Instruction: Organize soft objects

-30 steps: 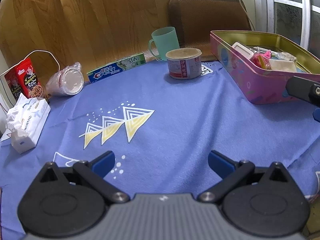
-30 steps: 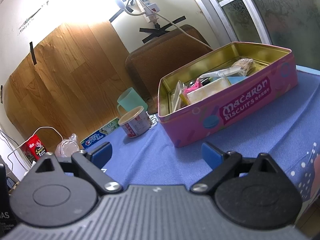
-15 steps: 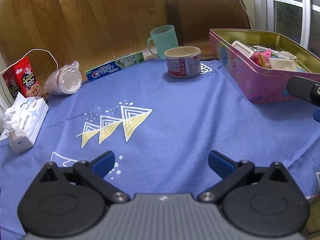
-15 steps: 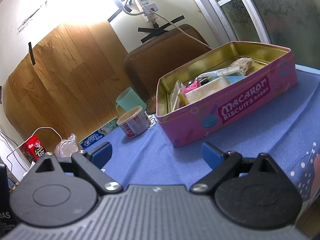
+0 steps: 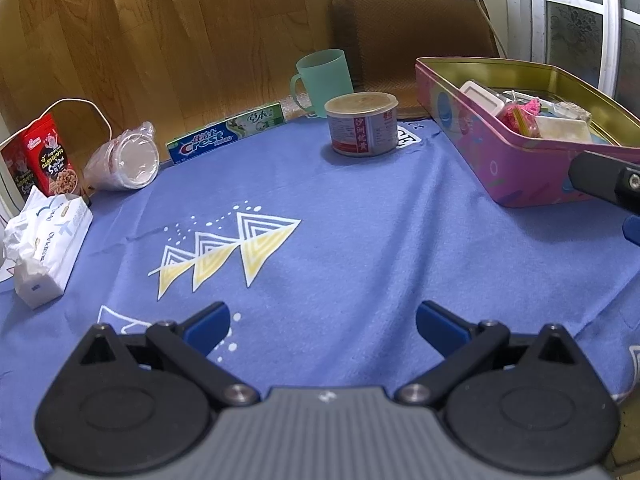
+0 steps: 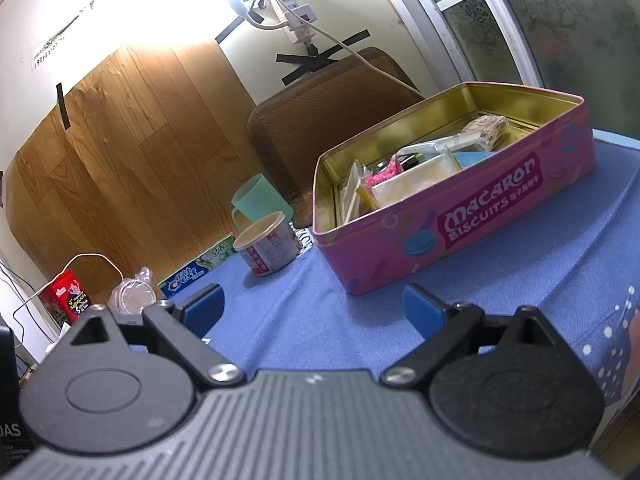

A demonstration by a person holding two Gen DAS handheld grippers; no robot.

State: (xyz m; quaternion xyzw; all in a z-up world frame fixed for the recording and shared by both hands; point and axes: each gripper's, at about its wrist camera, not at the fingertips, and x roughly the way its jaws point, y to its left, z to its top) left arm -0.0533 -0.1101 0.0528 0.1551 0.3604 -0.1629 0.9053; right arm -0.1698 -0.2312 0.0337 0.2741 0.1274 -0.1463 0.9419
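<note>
A white tissue pack (image 5: 44, 248) lies at the left edge of the blue cloth. A bagged stack of plastic cups (image 5: 124, 158) lies on its side beyond it. An open pink biscuit tin (image 5: 516, 172) at the right holds several small soft items; it also shows in the right wrist view (image 6: 460, 236). My left gripper (image 5: 323, 322) is open and empty above the cloth's near middle. My right gripper (image 6: 314, 310) is open and empty in front of the tin; part of it shows in the left wrist view (image 5: 608, 184).
A Crest toothpaste box (image 5: 226, 138), a green mug (image 5: 324, 80), a lidded can (image 5: 364, 124) and a red snack box (image 5: 44, 160) stand along the back. A brown chair back (image 5: 412, 28) and a wooden panel (image 5: 160, 36) rise behind the table.
The left gripper has drifted slightly, so the scene has shifted a little up and right in its view. The right view has barely shifted. Both grippers stay open.
</note>
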